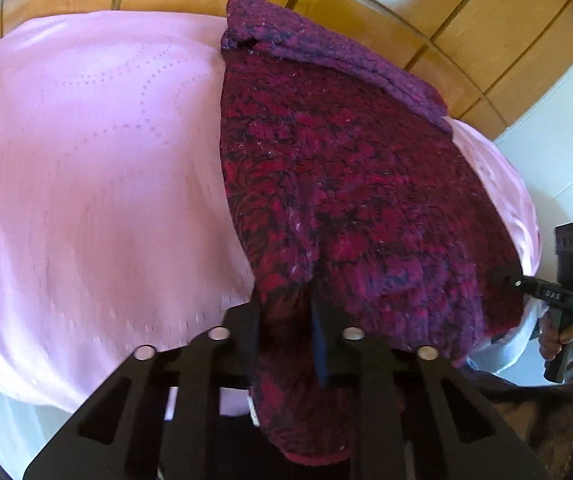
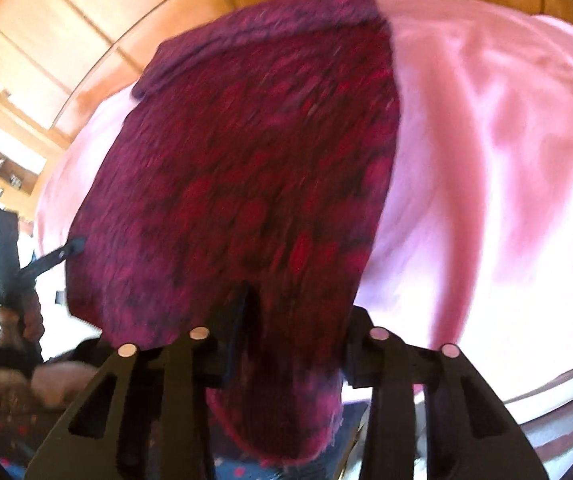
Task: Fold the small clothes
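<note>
Both the left gripper [image 1: 286, 316] and the right gripper [image 2: 294, 320] have their fingers clamped on the near hem of a maroon knit sweater [image 1: 350, 184], which lies over a pink sheet [image 1: 86, 168].

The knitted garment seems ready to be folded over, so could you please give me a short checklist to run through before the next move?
1. Left gripper holds the near edge of the red and purple knitted garment: ok, jaws closed on the fabric.
2. Right gripper holds the same edge: ok, cloth sits between its jaws.
3. Garment's far end rests on the pink sheet: ok, the collar end lies flat.
4. Both grippers at matching height: cannot tell.
5. Fabric between the two grips is free of bunching: cannot tell, the right wrist view is blurred.
6. Landing area on the sheet beside the garment: ok, bare in both views.
</note>
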